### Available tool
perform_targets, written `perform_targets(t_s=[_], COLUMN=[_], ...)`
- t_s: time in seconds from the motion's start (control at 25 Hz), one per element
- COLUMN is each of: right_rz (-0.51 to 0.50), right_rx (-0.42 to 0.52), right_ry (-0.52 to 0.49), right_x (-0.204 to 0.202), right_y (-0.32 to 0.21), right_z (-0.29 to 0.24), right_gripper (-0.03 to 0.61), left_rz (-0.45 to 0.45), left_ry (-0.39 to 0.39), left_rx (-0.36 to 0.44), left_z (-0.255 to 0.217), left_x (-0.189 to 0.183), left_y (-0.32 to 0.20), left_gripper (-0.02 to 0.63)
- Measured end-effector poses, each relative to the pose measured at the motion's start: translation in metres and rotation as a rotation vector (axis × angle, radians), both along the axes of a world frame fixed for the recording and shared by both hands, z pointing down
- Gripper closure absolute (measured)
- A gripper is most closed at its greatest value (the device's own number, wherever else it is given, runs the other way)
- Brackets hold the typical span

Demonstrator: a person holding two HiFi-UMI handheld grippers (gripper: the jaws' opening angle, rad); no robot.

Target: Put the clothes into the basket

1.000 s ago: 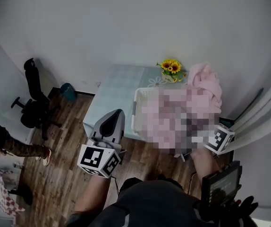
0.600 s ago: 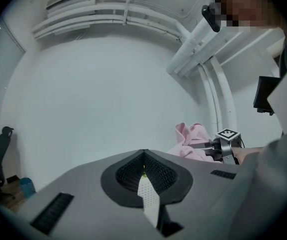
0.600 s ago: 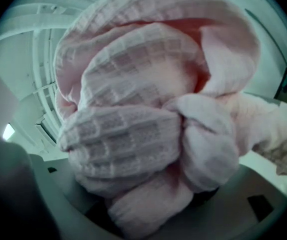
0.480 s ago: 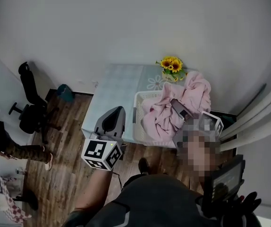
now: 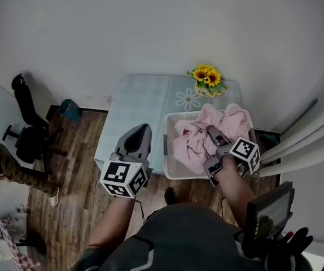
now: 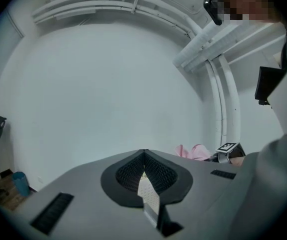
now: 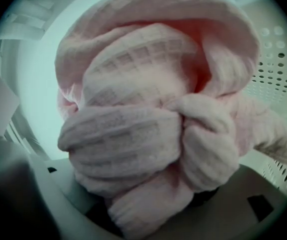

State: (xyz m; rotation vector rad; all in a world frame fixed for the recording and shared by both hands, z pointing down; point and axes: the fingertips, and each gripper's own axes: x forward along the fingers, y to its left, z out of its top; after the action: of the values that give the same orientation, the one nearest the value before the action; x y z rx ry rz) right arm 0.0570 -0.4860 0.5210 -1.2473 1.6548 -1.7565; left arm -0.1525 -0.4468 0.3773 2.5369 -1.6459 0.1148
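Observation:
A pink waffle-knit cloth (image 5: 193, 143) lies bunched inside the white perforated basket (image 5: 171, 173), which stands on the right part of the pale blue table (image 5: 139, 103). My right gripper (image 5: 211, 135) reaches into the basket from the near side and is shut on the cloth. In the right gripper view the cloth (image 7: 148, 109) fills the frame and bulges out from between the right gripper's (image 7: 148, 209) jaws, with the basket wall (image 7: 276, 74) behind. My left gripper (image 5: 142, 130) hovers at the table's near edge, left of the basket, shut and holding nothing; in its own view the left gripper (image 6: 143, 153) faces a bare wall.
A pot of sunflowers (image 5: 207, 78) stands at the table's back, behind the basket. On the wooden floor to the left are a black office chair (image 5: 23, 123), a teal bin (image 5: 69, 109) and a person's legs (image 5: 7, 171). White pipes (image 5: 309, 145) run along the right.
My right gripper has come down with the pink cloth, which hung high over the basket's back before and now sits bunched inside it. The left gripper has shifted slightly toward the table.

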Motion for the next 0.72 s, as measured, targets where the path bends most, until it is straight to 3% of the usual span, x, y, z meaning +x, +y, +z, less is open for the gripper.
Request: perform_targets(t_s=[0.72], right_rz=[0.174], right_rx=[-0.367], right_ry=[0.053], right_x=[0.023], right_y=[-0.019], right_z=[0.121], right_gripper=[0.202], left_rz=[0.057], left_ry=[0.000], left_rx=[-0.069], left_z=[0.036], left_x=[-0.006], left_y=[-0.040], left_gripper=[0.606])
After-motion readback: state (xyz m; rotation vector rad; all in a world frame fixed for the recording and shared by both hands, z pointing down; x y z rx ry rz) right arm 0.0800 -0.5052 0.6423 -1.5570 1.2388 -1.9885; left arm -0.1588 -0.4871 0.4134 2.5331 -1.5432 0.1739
